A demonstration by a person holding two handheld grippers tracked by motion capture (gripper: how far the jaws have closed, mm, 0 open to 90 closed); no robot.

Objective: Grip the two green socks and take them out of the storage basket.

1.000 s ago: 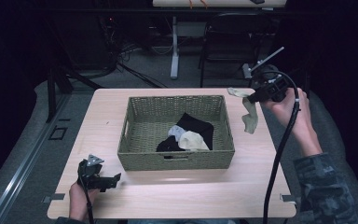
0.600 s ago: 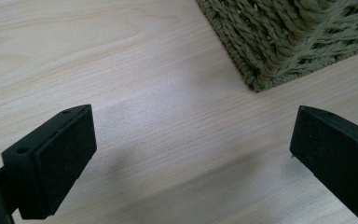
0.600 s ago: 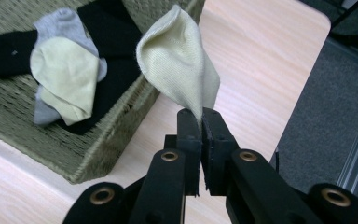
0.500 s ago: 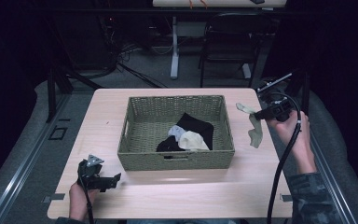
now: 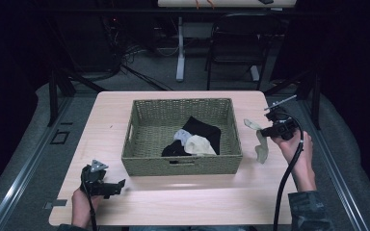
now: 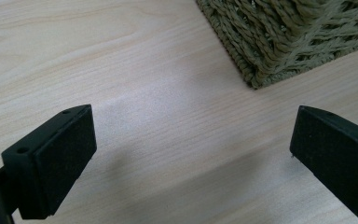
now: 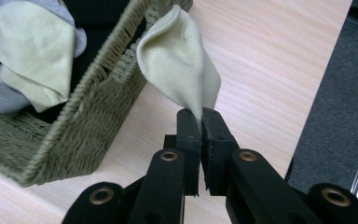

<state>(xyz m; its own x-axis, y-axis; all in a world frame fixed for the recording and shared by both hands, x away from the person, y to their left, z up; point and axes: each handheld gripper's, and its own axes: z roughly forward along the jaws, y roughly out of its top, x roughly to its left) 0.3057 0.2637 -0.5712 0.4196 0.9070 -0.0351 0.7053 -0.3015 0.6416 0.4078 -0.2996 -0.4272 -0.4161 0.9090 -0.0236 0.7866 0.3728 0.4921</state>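
Pale yellow-green sock (image 7: 179,70), thin and limp, is pinched by one edge between the closed jaws of the right gripper (image 7: 200,122). In the high view the sock (image 5: 260,144) hangs over the table (image 5: 106,115) just beside the right wall of the basket (image 5: 144,115), outside it. Inside the basket lie a cream sock (image 5: 200,144), a grey sock (image 5: 179,136) and black cloth (image 5: 203,130), bunched together. At the near left corner of the table the left gripper (image 5: 110,187) rests low, its jaws spread wide over bare wood, nothing between them, a basket corner (image 6: 261,77) just ahead.
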